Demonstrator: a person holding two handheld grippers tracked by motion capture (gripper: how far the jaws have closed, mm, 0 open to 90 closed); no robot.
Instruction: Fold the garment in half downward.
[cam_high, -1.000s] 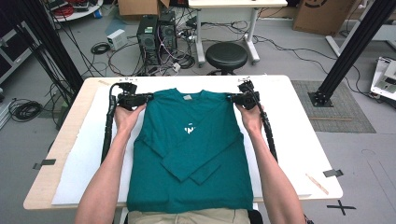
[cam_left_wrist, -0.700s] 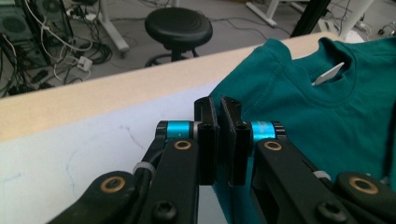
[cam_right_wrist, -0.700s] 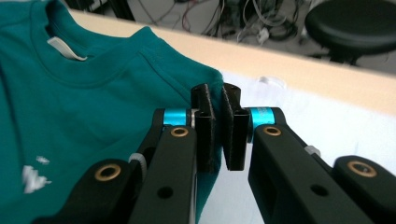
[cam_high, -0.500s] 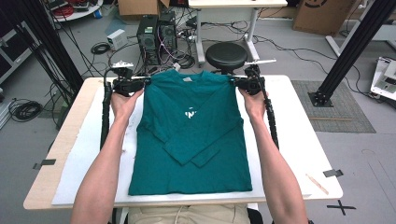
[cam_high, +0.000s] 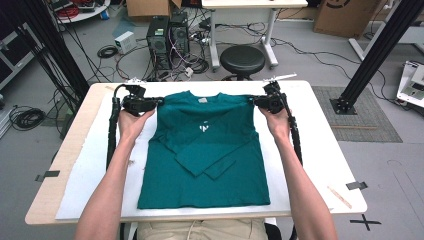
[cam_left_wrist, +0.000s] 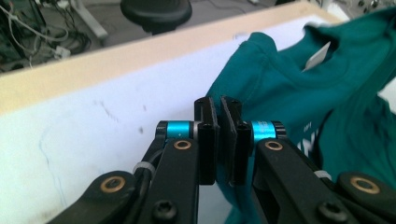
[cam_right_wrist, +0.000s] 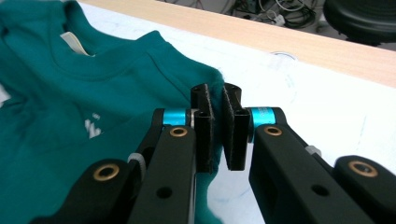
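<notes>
Your left gripper (cam_high: 156, 102) and right gripper (cam_high: 254, 101) each pinch a shoulder of the teal shirt (cam_high: 204, 150), jaws clamped on cloth, its body lying flat on the table (cam_high: 320, 150).

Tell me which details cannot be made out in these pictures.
- White print on the shirt: too small in the high view; blurred and partly cut off in the gripper views.
- Neck label text: blurred, left gripper view.
- Fabric pinched by the left hand-held gripper and right hand-held gripper: hidden between their pads.
</notes>
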